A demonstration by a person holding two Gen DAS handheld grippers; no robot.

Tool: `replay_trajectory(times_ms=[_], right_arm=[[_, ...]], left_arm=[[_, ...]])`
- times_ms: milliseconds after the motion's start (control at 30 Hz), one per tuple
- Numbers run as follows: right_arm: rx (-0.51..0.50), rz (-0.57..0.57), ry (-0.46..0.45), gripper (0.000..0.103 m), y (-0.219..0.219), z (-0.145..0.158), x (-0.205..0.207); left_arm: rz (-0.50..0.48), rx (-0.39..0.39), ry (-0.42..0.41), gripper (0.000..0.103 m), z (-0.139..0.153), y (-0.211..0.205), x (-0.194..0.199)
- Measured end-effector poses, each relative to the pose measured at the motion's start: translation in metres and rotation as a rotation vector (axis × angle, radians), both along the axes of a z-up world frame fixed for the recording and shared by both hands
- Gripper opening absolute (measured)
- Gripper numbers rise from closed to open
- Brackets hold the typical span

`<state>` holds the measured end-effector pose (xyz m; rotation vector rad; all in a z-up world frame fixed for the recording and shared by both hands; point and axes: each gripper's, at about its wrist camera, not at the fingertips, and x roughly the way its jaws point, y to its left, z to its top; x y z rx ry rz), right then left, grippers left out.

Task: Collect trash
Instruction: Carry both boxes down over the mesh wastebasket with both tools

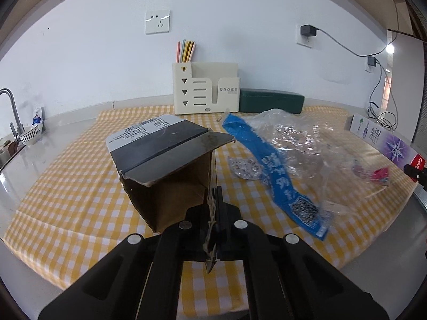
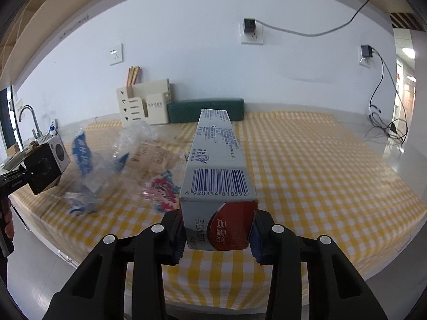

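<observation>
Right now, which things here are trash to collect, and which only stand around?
Trash:
- cardboard box, pinched by left gripper
- toothpaste carton, clamped in right gripper
- plastic bag
- blister pack
- pink wrapper

Just there:
- cream organizer
- green case
- faucet

We're looking at a plain white wall (image 1: 240, 13) behind a pale counter (image 1: 66, 130) covered with a yellow-and-white checked cloth (image 2: 320, 160). At the far side a cream desk organizer (image 1: 205, 90) with coloured pencils (image 1: 185, 50) stands against the wall, a dark green case (image 1: 272, 104) just right of it. An empty socket (image 1: 157, 22) sits above; two more to the right have black chargers (image 2: 250, 25) plugged in, their cables (image 2: 384, 122) trailing down to the counter. Far left there's a steel tap (image 1: 12, 109) by a sink. Bright light comes from the right.
</observation>
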<state>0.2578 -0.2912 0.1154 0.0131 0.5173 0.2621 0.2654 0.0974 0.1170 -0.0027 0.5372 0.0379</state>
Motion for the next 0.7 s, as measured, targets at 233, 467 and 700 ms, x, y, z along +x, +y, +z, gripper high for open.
replay_trajectory(times_ms=[233, 467, 700], right_arm=[[0.028, 0.039, -0.055, 0.042, 0.001, 0.026, -0.054], [0.036, 0.094, -0.110, 0.041, 0.015, 0.045, -0.115], [0.067, 0.172, -0.102, 0.042, 0.035, 0.037, -0.172]], left_arm=[[-0.016, -0.010, -0.046, 0.003, 0.017, -0.012, -0.050], [-0.036, -0.014, -0.077, 0.004, 0.025, -0.025, -0.109], [-0.063, -0.030, -0.057, 0.004, 0.012, -0.040, -0.168]])
